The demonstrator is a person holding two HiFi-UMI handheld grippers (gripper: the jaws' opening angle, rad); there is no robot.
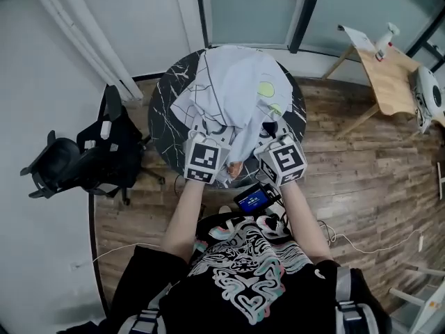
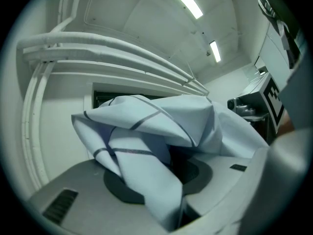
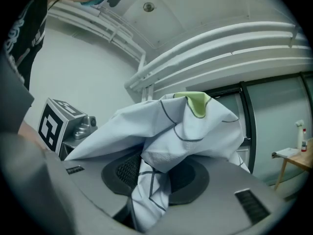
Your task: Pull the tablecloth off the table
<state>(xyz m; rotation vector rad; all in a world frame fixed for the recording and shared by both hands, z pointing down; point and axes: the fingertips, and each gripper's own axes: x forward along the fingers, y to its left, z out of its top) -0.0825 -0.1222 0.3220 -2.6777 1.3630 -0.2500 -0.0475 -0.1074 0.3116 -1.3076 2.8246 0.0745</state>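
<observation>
The pale tablecloth (image 1: 236,96), with dark lines and yellow-green patches, lies bunched in a heap on the round dark marble table (image 1: 165,113). Both grippers are at the table's near edge, side by side. In the left gripper view, my left gripper (image 2: 171,190) is shut on a fold of the cloth (image 2: 146,146), which billows up in front of it. My right gripper (image 3: 151,190) is likewise shut on a fold of the cloth (image 3: 186,131). In the head view, the left gripper (image 1: 206,145) and the right gripper (image 1: 274,145) have their fingertips hidden in the cloth.
A black office chair (image 1: 83,155) stands left of the table. A wooden side table (image 1: 389,75) with small items is at the far right. A dark-framed window (image 1: 254,12) is behind the table. A small blue-screened device (image 1: 256,199) hangs at my chest. A cable (image 1: 361,245) runs over the wooden floor.
</observation>
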